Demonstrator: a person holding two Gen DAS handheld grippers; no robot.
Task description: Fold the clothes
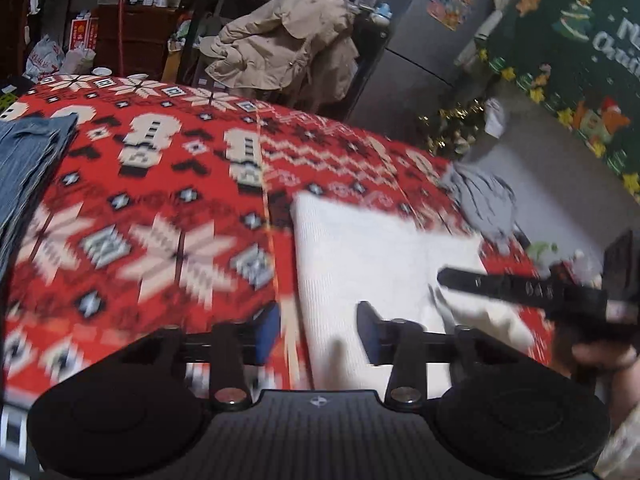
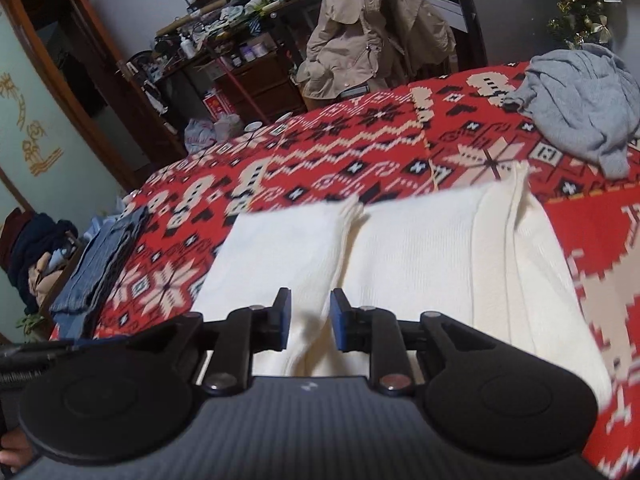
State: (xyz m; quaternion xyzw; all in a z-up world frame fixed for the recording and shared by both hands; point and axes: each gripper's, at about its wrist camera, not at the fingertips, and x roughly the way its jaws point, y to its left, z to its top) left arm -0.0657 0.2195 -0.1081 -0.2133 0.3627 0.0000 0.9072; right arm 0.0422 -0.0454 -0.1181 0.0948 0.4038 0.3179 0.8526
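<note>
A white knit garment (image 1: 372,256) lies partly folded on the red patterned blanket (image 1: 152,184). My left gripper (image 1: 318,332) hovers open over its left edge, with nothing between the fingers. To the right, in the left wrist view, my right gripper (image 1: 448,278) reaches over the garment's near right part, where the cloth bulges up. In the right wrist view the white garment (image 2: 420,248) fills the foreground. A raised fold of it runs between the half-closed blue pads (image 2: 283,320) of my right gripper (image 2: 310,320), which looks shut on that fold.
A crumpled grey garment (image 2: 580,104) lies at the blanket's far right. Folded denim (image 2: 100,264) is stacked at the left edge, with dark clothes (image 2: 36,248) beyond it. A beige coat (image 2: 372,28) hangs on a chair behind the bed. A hand (image 1: 600,356) holds the right gripper.
</note>
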